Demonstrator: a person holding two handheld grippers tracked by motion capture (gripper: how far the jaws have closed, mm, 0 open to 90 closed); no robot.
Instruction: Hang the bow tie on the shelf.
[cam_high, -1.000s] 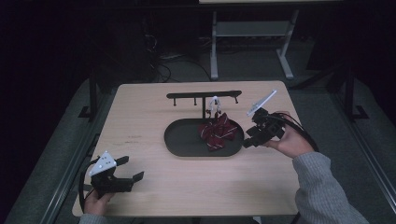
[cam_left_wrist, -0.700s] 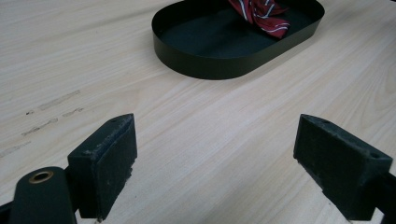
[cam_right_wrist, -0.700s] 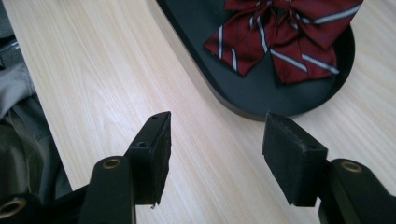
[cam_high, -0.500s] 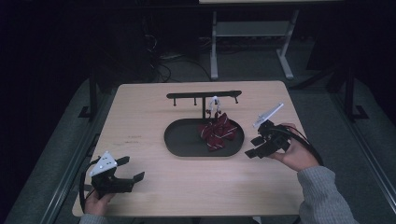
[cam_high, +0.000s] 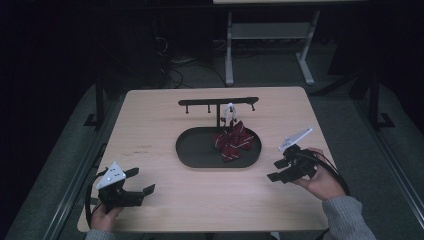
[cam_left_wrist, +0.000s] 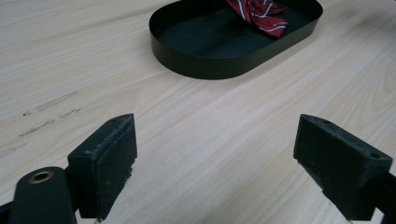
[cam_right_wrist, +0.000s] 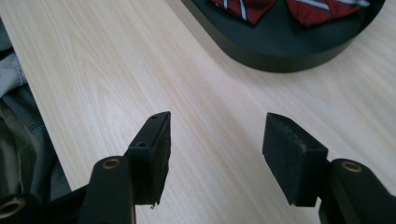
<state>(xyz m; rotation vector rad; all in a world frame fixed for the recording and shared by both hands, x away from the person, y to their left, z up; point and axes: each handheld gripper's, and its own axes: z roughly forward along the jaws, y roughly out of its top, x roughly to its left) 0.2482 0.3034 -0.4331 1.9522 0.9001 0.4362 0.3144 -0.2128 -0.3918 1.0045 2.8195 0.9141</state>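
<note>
The red striped bow tie (cam_high: 233, 141) lay in the right end of the black oval tray (cam_high: 192, 150), which sat near the middle of the table (cam_high: 150, 120), a little toward the far edge; part of the cloth rose toward a small white clip (cam_high: 230, 110) hanging from the black rack (cam_high: 218, 102) that stood just behind the tray, so it looked as though the tie had been hung there with its lower folds resting in the tray, though whether the clip truly gripped it could not be told. In the left gripper view the bow tie (cam_left_wrist: 256, 13) showed at the far end of the tray (cam_left_wrist: 215, 65), and in the right gripper view its red and white stripes (cam_right_wrist: 243, 8) lay just inside the tray's wall (cam_right_wrist: 280, 58). The right gripper (cam_high: 281, 169) hovered near the right edge of the table, just off the tray's right end and apart from it, its fingers (cam_right_wrist: 154, 154) spread with nothing between them and aimed toward the tray, probably because that hand was the one working on the tie. The left gripper (cam_high: 134, 186) sat low near the front left corner, well apart from the tray, its fingers (cam_left_wrist: 109, 161) spread wide over bare wood, likely parked out of the way while the other hand worked.
</note>
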